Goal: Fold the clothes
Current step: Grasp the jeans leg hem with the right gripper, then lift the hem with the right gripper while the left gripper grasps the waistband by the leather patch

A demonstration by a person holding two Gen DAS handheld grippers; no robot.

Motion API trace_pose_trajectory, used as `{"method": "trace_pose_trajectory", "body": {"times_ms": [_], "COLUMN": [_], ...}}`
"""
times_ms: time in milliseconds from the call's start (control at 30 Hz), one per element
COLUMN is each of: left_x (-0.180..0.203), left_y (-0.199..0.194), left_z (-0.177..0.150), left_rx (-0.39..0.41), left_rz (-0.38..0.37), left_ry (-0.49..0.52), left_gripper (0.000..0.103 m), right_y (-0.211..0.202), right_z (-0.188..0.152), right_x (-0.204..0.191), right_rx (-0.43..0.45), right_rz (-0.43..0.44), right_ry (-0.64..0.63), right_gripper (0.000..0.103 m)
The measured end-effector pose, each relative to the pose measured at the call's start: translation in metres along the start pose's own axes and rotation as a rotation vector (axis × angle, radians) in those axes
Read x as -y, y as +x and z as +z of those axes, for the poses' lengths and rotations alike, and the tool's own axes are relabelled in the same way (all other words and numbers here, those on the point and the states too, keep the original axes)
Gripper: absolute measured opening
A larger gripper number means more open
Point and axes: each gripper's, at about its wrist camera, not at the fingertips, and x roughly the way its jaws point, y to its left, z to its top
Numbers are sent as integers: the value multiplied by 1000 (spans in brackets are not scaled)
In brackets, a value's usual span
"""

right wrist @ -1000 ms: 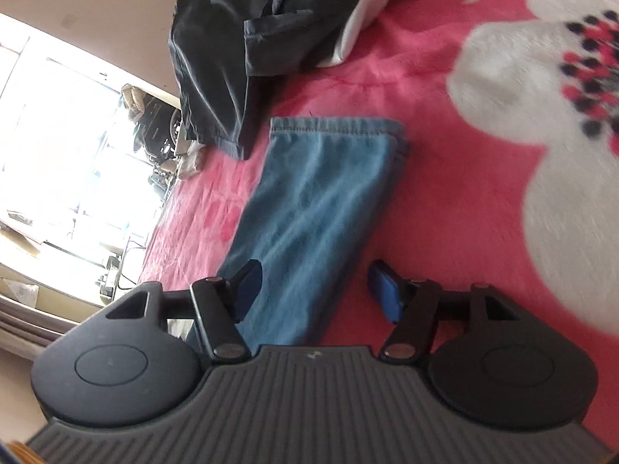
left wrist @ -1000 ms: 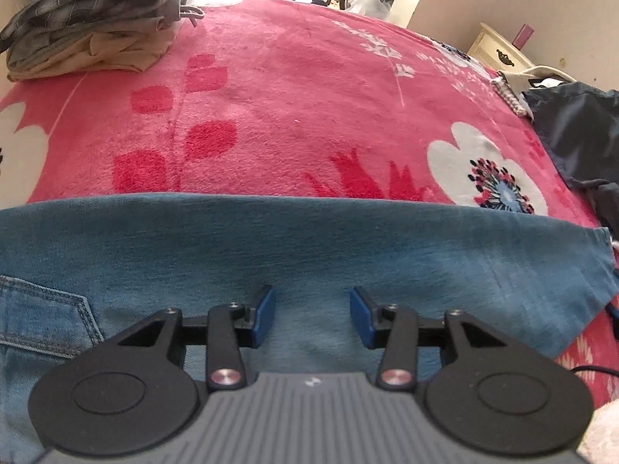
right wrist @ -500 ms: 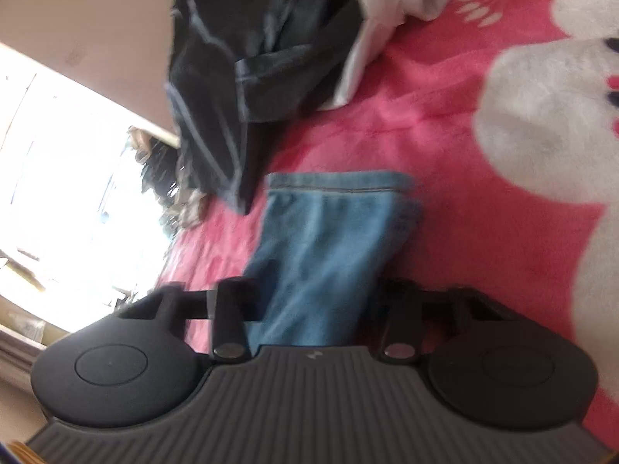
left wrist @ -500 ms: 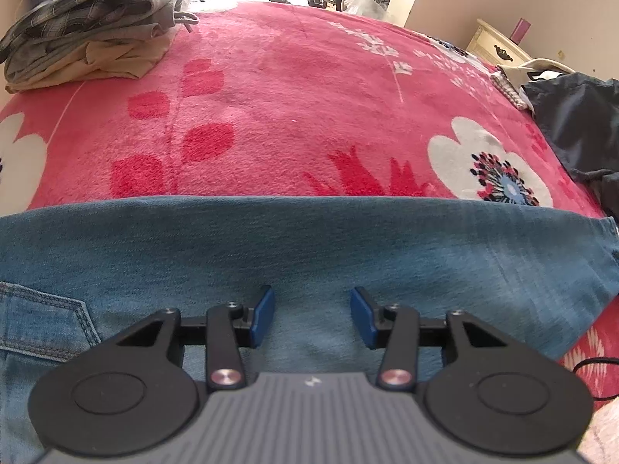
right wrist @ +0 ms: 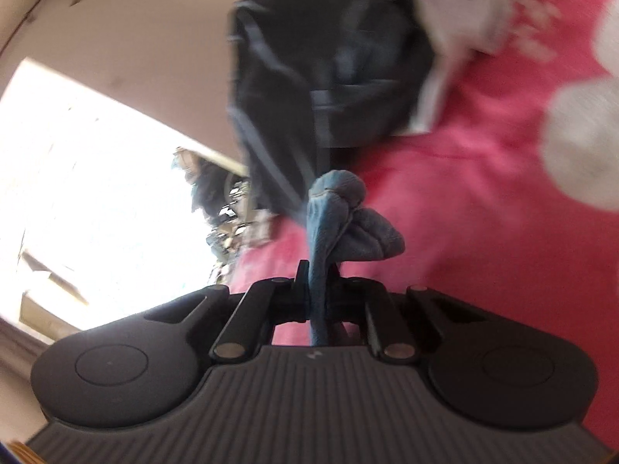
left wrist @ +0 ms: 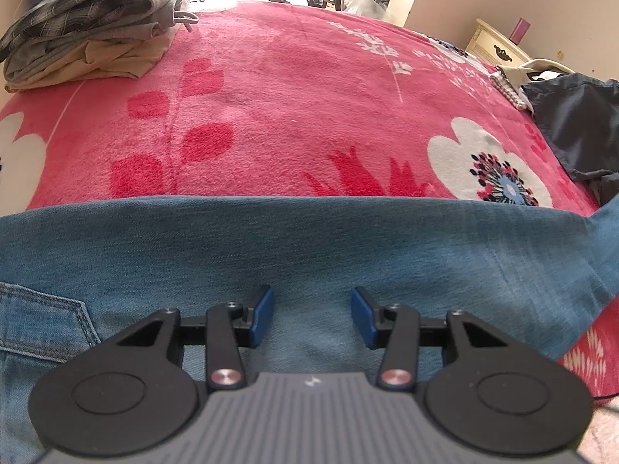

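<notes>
Blue jeans lie flat across the red flowered blanket in the left wrist view, a back pocket at the lower left. My left gripper hovers open just over the denim, nothing between its blue pads. In the blurred right wrist view, my right gripper is shut on the bunched leg end of the jeans, which is lifted off the blanket.
A stack of folded clothes sits at the blanket's far left corner. A dark garment lies at the right edge, also seen as the dark garment beyond the right gripper. A cream nightstand stands by the wall.
The right gripper closed on the jeans' leg end and raised it, bunching the cloth; the view tilted. The left gripper stayed open over the denim, almost unmoved.
</notes>
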Motion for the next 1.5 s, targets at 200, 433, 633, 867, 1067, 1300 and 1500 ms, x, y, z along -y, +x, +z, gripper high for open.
{"method": "trace_pose_trajectory", "body": {"times_ms": [200, 433, 633, 867, 1067, 1300, 1500], "left_x": [-1, -5, -9, -18, -32, -80, -148], "left_y": [0, 0, 0, -1, -9, -60, -133], "left_z": [0, 2, 1, 0, -1, -7, -24], "left_rx": [-5, -9, -9, -1, 3, 21, 108], "left_rz": [-6, -21, -49, -90, -133, -146, -93], "left_ry": [3, -8, -15, -41, -111, -236, -358], "left_gripper": [47, 47, 47, 47, 47, 46, 46], "right_y": [-4, -7, 0, 1, -1, 1, -10], "right_z": [-11, -39, -78, -130, -176, -233, -290], "right_x": [-73, -141, -183, -211, -233, -256, -289], "right_rx": [-27, -123, -227, -335, -424, -551, -660], "right_rz": [121, 254, 359, 430, 488, 522, 600], "right_ry": [-151, -234, -267, -266, -263, -317, -398], "right_gripper": [5, 5, 5, 5, 4, 4, 4]}}
